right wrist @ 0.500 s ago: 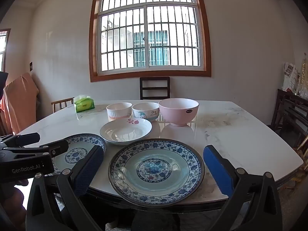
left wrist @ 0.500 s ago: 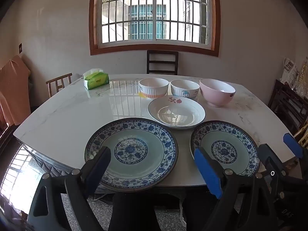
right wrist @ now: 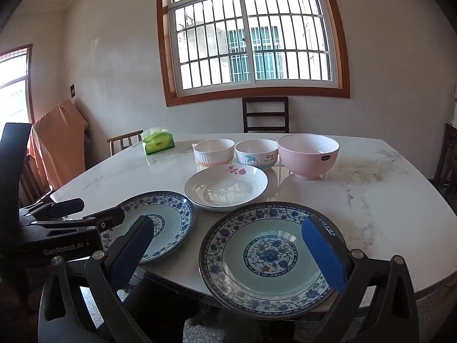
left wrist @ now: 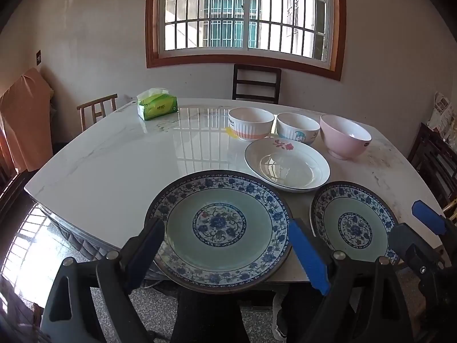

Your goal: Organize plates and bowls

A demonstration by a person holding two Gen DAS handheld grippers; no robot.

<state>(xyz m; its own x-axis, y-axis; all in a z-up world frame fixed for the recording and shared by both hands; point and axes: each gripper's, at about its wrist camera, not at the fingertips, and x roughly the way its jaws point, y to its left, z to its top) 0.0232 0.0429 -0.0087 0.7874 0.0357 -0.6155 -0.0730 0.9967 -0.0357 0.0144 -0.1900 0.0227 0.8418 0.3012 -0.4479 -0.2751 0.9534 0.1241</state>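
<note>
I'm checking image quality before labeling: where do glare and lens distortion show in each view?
Left wrist view: window glare streaks the marble table and glints in the white floral plate; the table edges bow. Right wrist view: softer reflection behind the tissue pack; the window frame curves.

Both views look forward and slightly down from just off the near edge of the surface (left wrist: 120, 154), toward the barred window (right wrist: 251, 37). The left wrist view sits close over the left blue-patterned plate (left wrist: 220, 225), the right wrist view close over the right blue-patterned plate (right wrist: 271, 257). Both views share both plates, the bowls beyond and the far chair (right wrist: 265, 114)
</note>
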